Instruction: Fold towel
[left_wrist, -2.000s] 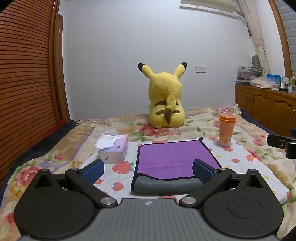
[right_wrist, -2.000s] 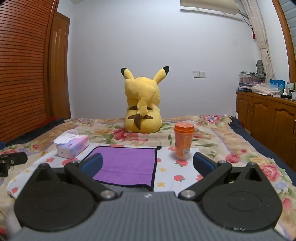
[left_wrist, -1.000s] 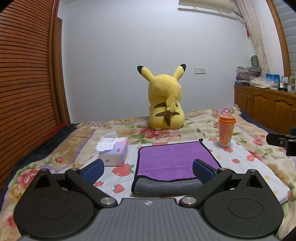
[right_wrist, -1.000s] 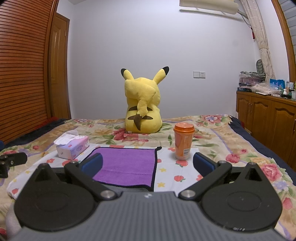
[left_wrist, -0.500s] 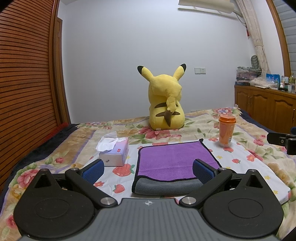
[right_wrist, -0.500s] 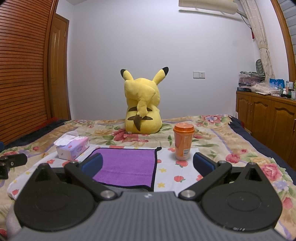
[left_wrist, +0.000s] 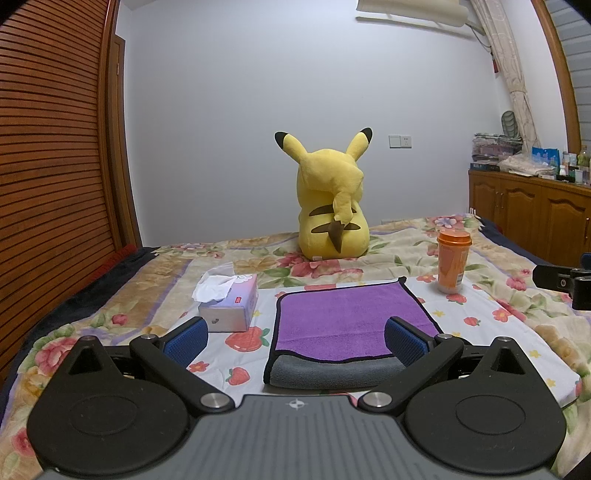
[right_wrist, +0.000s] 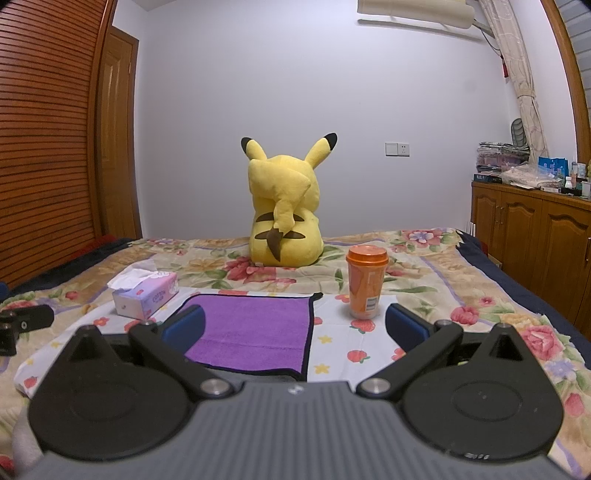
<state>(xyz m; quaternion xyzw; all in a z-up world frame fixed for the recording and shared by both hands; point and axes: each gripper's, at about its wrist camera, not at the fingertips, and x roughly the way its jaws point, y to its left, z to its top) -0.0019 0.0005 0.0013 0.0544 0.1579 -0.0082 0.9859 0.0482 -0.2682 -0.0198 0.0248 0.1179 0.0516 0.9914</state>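
Note:
A purple towel (left_wrist: 351, 317) with black trim lies flat on the strawberry-print cloth (left_wrist: 491, 332) on the bed, its near edge showing a grey underside. It also shows in the right wrist view (right_wrist: 255, 328). My left gripper (left_wrist: 295, 338) is open and empty, held above the towel's near edge. My right gripper (right_wrist: 295, 325) is open and empty, above the towel's near right corner. Each gripper shows at the edge of the other's view.
A tissue box (left_wrist: 231, 304) sits left of the towel. An orange cup (left_wrist: 453, 260) stands at its far right corner. A yellow Pikachu plush (left_wrist: 332, 206) sits behind. Wooden cabinets (left_wrist: 532, 218) stand right, a slatted wardrobe (left_wrist: 51, 166) left.
Both grippers have barely shifted; the left view rose slightly since two seconds ago. The towel has not moved.

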